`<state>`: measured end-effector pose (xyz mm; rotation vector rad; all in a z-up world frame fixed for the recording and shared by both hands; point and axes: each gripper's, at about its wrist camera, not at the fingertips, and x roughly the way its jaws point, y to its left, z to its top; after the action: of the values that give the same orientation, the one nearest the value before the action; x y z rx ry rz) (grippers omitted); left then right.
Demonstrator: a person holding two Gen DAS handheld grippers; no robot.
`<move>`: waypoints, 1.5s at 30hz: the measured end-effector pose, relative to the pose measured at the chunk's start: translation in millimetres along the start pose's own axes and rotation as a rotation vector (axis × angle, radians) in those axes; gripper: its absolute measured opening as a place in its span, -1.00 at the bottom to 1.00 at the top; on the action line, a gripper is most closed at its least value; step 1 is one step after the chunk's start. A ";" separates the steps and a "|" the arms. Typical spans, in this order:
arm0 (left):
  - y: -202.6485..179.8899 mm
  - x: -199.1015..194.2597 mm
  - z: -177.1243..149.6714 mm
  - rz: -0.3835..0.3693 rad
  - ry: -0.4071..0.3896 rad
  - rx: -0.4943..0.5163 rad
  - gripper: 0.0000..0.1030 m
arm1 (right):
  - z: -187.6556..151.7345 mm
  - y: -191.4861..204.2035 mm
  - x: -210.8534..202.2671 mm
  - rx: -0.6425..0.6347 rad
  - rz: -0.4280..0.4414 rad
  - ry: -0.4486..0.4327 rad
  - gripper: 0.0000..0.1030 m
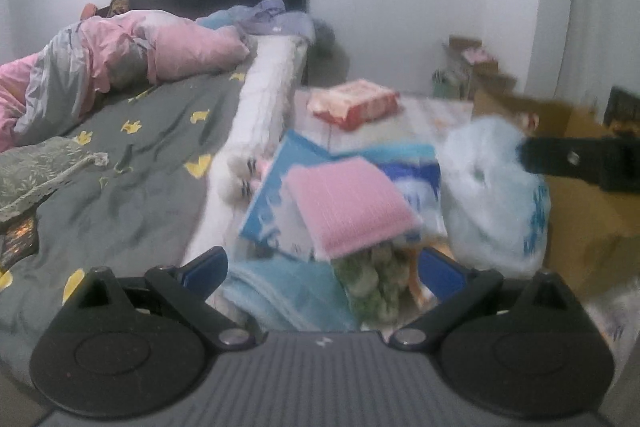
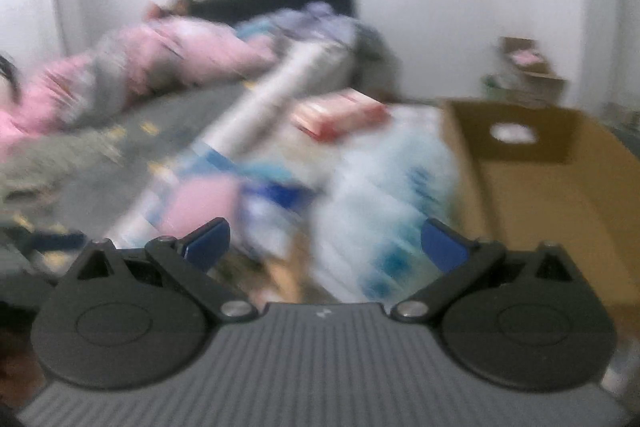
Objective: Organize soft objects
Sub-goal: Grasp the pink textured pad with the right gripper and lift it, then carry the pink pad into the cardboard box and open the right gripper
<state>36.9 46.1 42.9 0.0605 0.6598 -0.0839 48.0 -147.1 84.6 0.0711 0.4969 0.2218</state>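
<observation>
Lying atop the heap of soft packs beside the grey-sheeted bed [image 1: 132,187], the folded pink towel [image 1: 348,205] sits just ahead of the left gripper [image 1: 324,267], both grippers spread and empty, so an approach step is judged, the open brown cardboard box [image 2: 560,187] being the likely destination.

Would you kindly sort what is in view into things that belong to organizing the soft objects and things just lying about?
Job: pink cloth, pale blue bag, green fluffy item, cardboard box, left gripper, right gripper.

Lying about: bed, pink duvet, red packet.
</observation>
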 end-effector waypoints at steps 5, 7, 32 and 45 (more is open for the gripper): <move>23.4 23.3 15.1 -0.039 0.010 -0.068 0.84 | 30.9 28.2 71.6 -0.019 0.117 0.130 0.93; 26.9 34.4 18.8 -0.083 0.032 -0.092 0.74 | 33.9 30.7 88.5 0.037 0.172 0.171 0.77; 38.6 91.3 38.7 -0.245 0.164 -0.144 0.30 | 1.8 10.9 168.5 0.336 0.373 0.468 -0.36; -32.2 11.2 100.3 -0.262 -0.035 -0.004 0.31 | 62.9 -27.9 80.8 0.309 0.373 0.241 -0.35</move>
<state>103.7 5.1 114.2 -0.0319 0.6300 -0.3351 152.7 -156.7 98.8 0.4445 0.7544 0.5218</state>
